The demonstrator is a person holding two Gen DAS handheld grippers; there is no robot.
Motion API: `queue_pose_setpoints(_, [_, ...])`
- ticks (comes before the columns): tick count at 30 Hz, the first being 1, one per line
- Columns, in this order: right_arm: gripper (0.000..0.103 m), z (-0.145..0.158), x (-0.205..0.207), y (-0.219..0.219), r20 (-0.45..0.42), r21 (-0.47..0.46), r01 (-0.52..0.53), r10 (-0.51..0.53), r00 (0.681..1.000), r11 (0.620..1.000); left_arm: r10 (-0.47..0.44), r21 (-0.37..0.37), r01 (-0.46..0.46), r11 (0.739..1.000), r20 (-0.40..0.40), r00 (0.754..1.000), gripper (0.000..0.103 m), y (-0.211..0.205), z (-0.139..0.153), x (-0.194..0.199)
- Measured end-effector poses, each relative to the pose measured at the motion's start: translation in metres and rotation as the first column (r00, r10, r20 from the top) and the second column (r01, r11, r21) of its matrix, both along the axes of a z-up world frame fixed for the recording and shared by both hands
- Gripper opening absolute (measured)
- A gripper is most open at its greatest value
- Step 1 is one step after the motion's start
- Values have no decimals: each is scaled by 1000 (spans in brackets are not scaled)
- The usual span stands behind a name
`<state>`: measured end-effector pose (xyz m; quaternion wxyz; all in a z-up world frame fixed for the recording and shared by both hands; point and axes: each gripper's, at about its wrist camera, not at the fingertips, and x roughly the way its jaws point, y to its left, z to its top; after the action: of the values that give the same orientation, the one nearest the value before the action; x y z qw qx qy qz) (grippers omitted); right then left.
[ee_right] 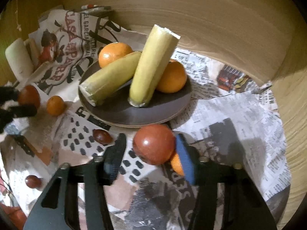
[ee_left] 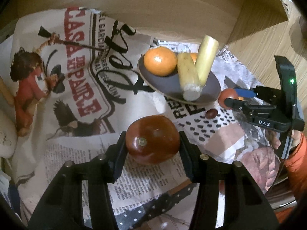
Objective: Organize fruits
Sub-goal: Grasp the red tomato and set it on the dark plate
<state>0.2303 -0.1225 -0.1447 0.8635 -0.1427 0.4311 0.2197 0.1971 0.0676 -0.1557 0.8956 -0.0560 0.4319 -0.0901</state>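
Between my left tool's (ee_left: 152,143) fingers sits a dark red tomato (ee_left: 152,139), both pads touching its sides, so I judge it clenched on the fruit. Squeezing harder could bruise it; easing off could let it roll onto the newspaper (ee_left: 134,176). Ahead lies the plate (ee_left: 172,88), tilted in this view and crowded with an orange (ee_left: 160,61) and two cut stalks (ee_left: 189,74), one leaning on the other. Bumping that leaning stalk could topple it off the rim. Free room is the bare near part of the plate; my right tool (ee_left: 233,97) works just beside its right edge.

From the right wrist, my right tool (ee_right: 151,145) stands spread around a red fruit (ee_right: 154,143): the blue pad touches it, the left finger stands apart, so nothing is gripped. Closing off-centre could push it against the plate rim (ee_right: 134,123) or the small orange (ee_right: 176,163) behind it. A wooden wall (ee_right: 220,28) bounds the far side; the newspaper to the right is open.
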Motion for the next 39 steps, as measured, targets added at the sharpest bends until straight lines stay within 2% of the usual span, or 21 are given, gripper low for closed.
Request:
queue_pose_setpoints(4, [38, 6, 6, -13, -43, 96, 24, -20, 999, 995, -2, -8, 2, 1000, 24, 1000, 51, -1, 10, 8])
queue_pose_setpoints(11, [38, 28, 4, -15, 23, 120, 26, -29, 999, 992, -16, -5, 16, 1000, 65, 998, 51, -8, 27, 32])
queue_pose_setpoints(17, [38, 41, 16, -10, 62, 138, 16, -25, 998, 990, -31, -5, 31, 999, 63, 998, 51, -16, 30, 59])
queue_pose_setpoints(29, [38, 14, 53, -4, 11, 117, 27, -29, 1000, 993, -55, -9, 55, 998, -1, 998, 51, -31, 5, 109])
queue_pose_setpoints(33, [38, 12, 58, -4, 5, 127, 24, -25, 1000, 992, -45, -12, 45, 999, -11, 999, 51, -29, 1, 114])
queue_pose_setpoints(36, [40, 12, 58, -4, -2, 130, 22, -22, 1000, 991, -39, -33, 37, 999, -63, 997, 51, -25, -8, 121])
queue_pose_setpoints(39, [42, 14, 59, -5, -13, 143, 21, -19, 1000, 990, -34, -32, 32, 999, -61, 998, 52, -25, -10, 123])
